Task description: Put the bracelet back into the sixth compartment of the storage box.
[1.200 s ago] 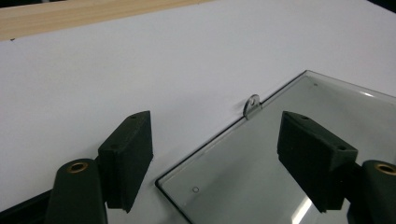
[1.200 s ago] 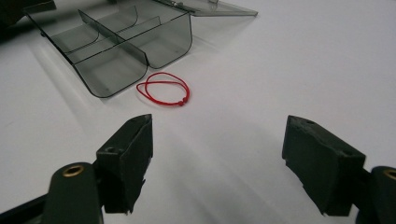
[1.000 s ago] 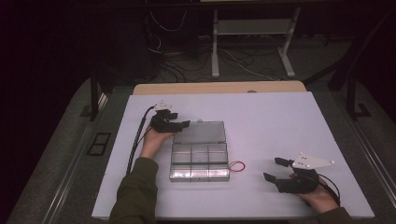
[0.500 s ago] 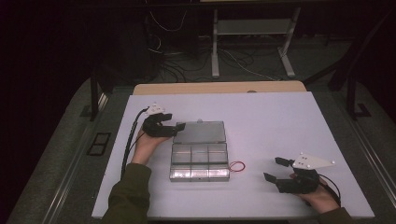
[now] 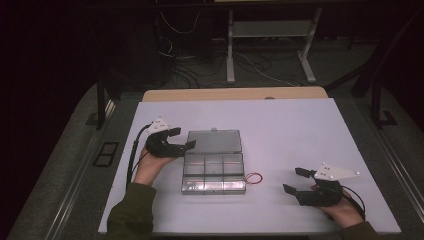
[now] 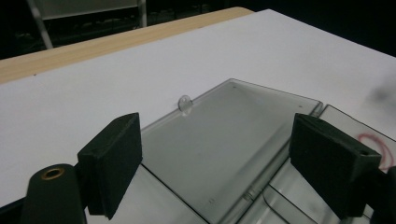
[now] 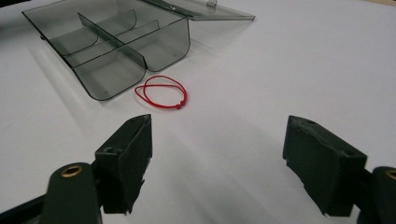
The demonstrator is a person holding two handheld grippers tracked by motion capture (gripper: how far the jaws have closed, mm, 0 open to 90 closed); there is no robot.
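Note:
A clear plastic compartment box [image 5: 213, 172] lies mid-table with its lid [image 5: 214, 141] folded flat on the far side. My left gripper [image 5: 183, 139] hovers at the lid's left edge. Its jaws have just been opening and nothing is between them. In the left gripper view the lid [image 6: 224, 140] and its small tab [image 6: 185, 103] lie beyond the open left gripper [image 6: 222, 163]. A red cord loop [image 5: 254, 178] lies on the table just right of the box. My right gripper [image 5: 293, 180] rests open at the near right, with the red loop [image 7: 161, 93] and box [image 7: 112, 46] ahead of it.
The white table sheet [image 5: 300, 130] lies on a wooden tabletop whose far edge [image 5: 235, 94] shows. Beyond it are a metal stand [image 5: 270, 30] and cables on the dark floor. A black cable [image 5: 134, 155] trails from the left gripper.
The left hand and gripper have drawn back to the left and toward the near side, away from the lid's far-left corner. The right gripper, box and red loop have not moved.

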